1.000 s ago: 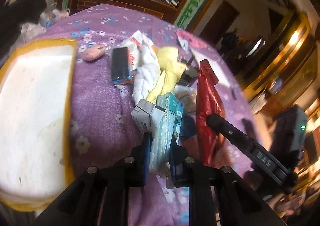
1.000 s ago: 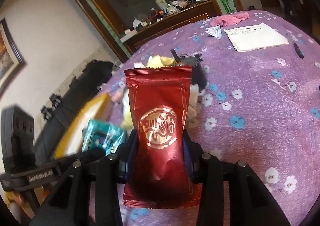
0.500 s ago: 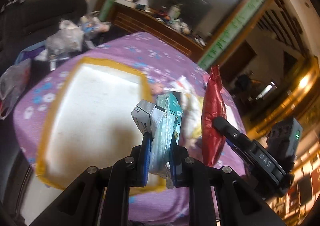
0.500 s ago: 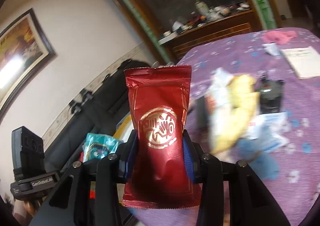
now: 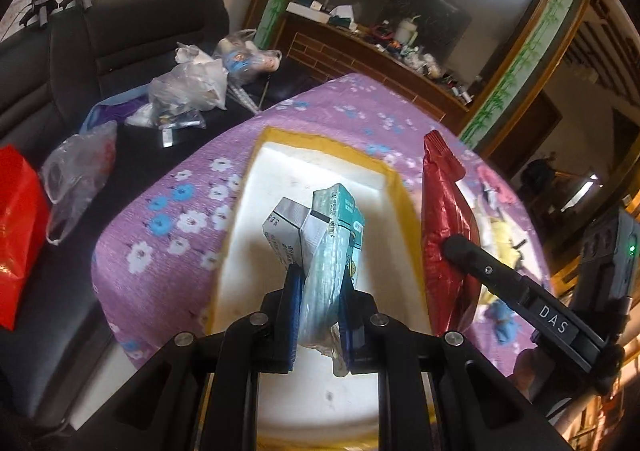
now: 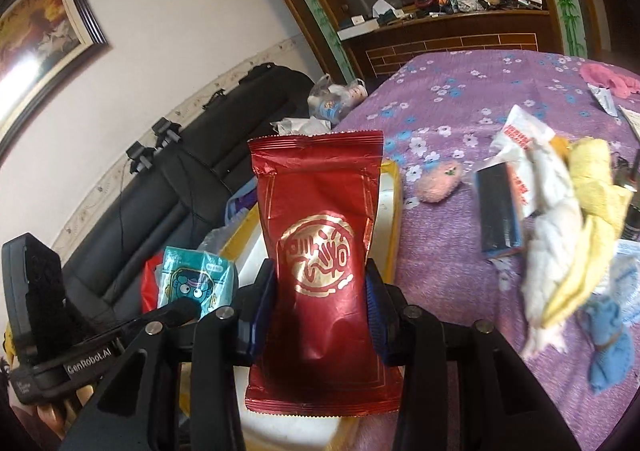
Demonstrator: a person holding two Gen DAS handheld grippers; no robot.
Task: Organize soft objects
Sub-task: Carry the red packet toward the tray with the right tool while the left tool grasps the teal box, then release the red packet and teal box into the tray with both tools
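Red-gold packet (image 6: 320, 271); purple floral tablecloth (image 6: 460, 99)

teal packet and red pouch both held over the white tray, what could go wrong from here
1. The left gripper pinches the teal packet together with a small grey-white box. The box sits only partly between the jaws and could slip out early.
2. The red pouch in the right gripper hangs near the white tray's yellow edge and might land on the purple cloth.
3. The grippers are close together, so they could bump.
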